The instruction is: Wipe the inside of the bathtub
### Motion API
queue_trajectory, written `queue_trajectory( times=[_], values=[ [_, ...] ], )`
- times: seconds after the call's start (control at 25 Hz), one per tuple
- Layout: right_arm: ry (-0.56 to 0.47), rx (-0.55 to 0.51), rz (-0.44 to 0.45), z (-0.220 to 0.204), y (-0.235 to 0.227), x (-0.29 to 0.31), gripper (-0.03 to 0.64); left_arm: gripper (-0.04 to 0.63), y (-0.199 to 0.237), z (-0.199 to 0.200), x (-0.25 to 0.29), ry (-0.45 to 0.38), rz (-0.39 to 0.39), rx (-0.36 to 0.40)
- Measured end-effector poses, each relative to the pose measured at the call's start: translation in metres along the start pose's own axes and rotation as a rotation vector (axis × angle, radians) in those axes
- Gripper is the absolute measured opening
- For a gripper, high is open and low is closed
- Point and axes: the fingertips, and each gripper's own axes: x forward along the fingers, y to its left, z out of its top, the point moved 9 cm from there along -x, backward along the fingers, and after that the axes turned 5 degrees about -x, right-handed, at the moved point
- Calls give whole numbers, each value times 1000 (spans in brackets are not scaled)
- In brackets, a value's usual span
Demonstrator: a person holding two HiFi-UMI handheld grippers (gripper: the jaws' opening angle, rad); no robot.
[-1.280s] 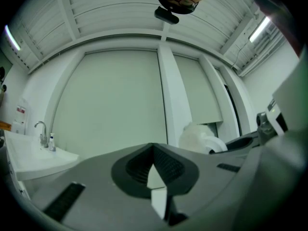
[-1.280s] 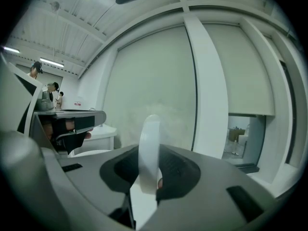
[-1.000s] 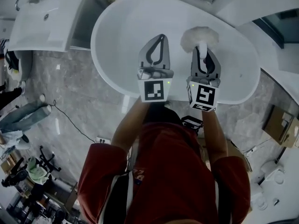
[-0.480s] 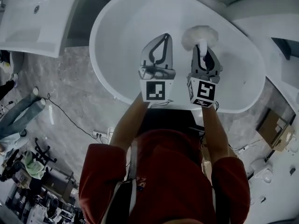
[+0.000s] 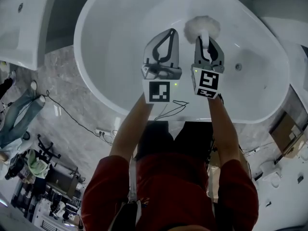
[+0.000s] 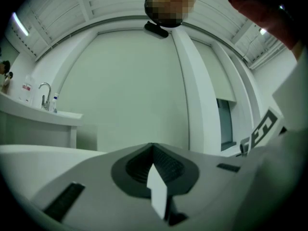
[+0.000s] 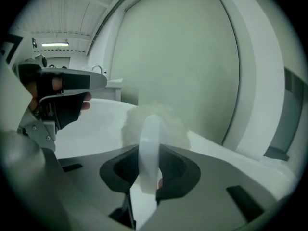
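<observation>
Jaws of the right gripper [image 7: 149,153] are clamped on the white handle [image 7: 147,138] of a fluffy white brush [image 5: 202,27], and the handle stands upright between them. The brush's woolly head sits just past the jaw tips, over the inner wall of the white bathtub [image 5: 115,42]; whether the fluff touches the enamel I cannot tell from where I look. Jaws of the left gripper [image 6: 154,150] are pressed together with nothing between them (only their own dark ribbed pads meet). They point the same way as the right pair and sit just beside them on the left, apart from the brush. Both pairs hover over the middle of the tub's hollow, and a small round drain [image 5: 237,67] lies to the right of the right jaws on the tub floor. Behind the jaws come the marker cubes, then the person's bare forearms and red shirt [image 5: 168,191]. Well off to the left of the left jaws stands a white washbasin [image 5: 19,28] with a chrome tap [image 6: 45,93]. A thin dark cable [image 5: 72,121] trails across the grey marble floor [image 5: 62,81] on that side.
</observation>
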Motion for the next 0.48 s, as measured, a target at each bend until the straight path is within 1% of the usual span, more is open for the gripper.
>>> queue_trajectory(
  times=[0.16, 0.28, 0.4, 0.48],
  values=[
    [39, 87, 18, -61, -6, 50, 97, 15, -3, -58, 17, 23, 10, 37],
    [58, 90, 13, -103, -8, 81, 98, 15, -6, -96, 27, 23, 31, 44],
    [77, 79, 16, -144, -5, 116, 97, 15, -4, -131, 38, 51, 48, 43],
    [95, 60, 24, -172, -4, 144, 97, 15, -2, -155, 49, 49, 68, 18]
  ],
)
